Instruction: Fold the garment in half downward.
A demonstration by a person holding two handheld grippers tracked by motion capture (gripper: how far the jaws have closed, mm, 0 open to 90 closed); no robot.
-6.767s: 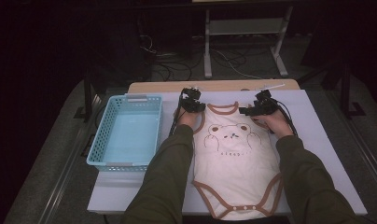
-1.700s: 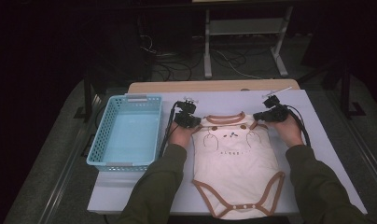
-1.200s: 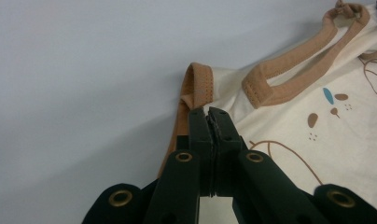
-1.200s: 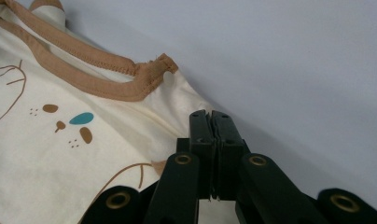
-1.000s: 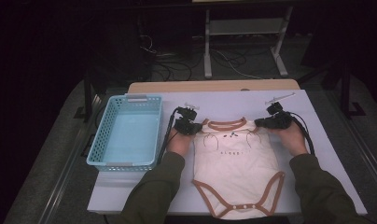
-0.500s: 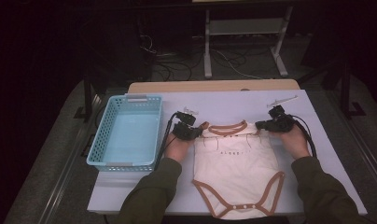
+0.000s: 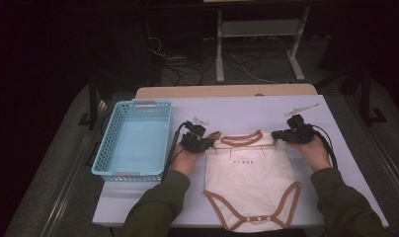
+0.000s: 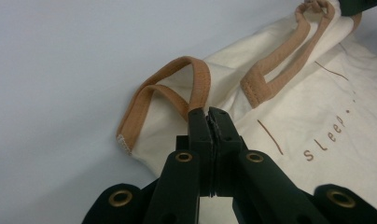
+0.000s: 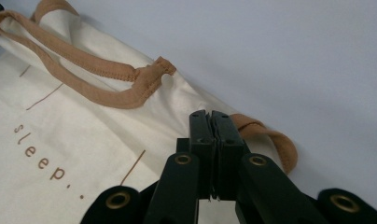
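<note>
Cream cotton baby bodysuit with tan trim (image 7: 249, 185) lies flat at the middle of the white table (image 7: 237, 111), neck opening toward twelve o'clock, snap end toward six. My left claw (image 7: 203, 144) is clamped tight on the shoulder fabric at its ten o'clock corner, beside the looped tan armhole; my right claw (image 7: 282, 134) is pinched the same way on the shoulder at two o'clock. I judge I am at the fold: both shoulders gripped, the top edge drawn taut between them. Next I would need to lift both corners together and carry them evenly toward six, keeping the cloth from bunching. At nine o'clock, just beyond my left claw, sits the light blue plastic mesh basket (image 7: 111, 148).
</note>
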